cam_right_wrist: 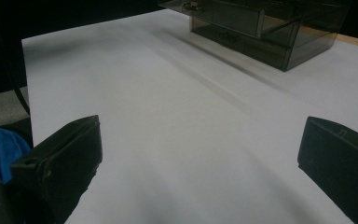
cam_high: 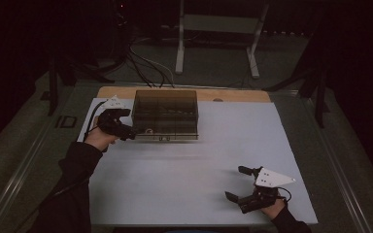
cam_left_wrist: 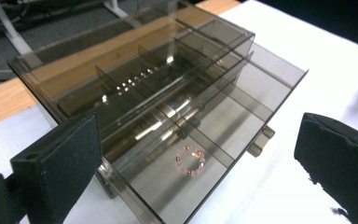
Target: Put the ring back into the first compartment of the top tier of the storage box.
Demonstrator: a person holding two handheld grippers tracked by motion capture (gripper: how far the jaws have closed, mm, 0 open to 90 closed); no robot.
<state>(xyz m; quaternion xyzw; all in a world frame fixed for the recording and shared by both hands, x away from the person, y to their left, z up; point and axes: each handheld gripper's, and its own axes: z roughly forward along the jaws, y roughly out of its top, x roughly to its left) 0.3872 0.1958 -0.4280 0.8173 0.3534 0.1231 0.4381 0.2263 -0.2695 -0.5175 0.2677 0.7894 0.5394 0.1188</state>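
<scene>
Fingers (cam_left_wrist: 56, 172) wide apart (both grippers), empty.

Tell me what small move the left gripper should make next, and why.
Probably ease the left gripper forward and down toward the pink bead bracelet. Its jaws stand wide open above the pulled-out drawer, where the bracelet lies loose. The right gripper sits far off.

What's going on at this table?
A person sits at a white table with black tongs in each hand. The left tongs are open beside a smoky clear organizer box whose bottom drawer is pulled out. A small pink bead bracelet lies in it. The right tongs are open near the front edge, holding nothing.
</scene>
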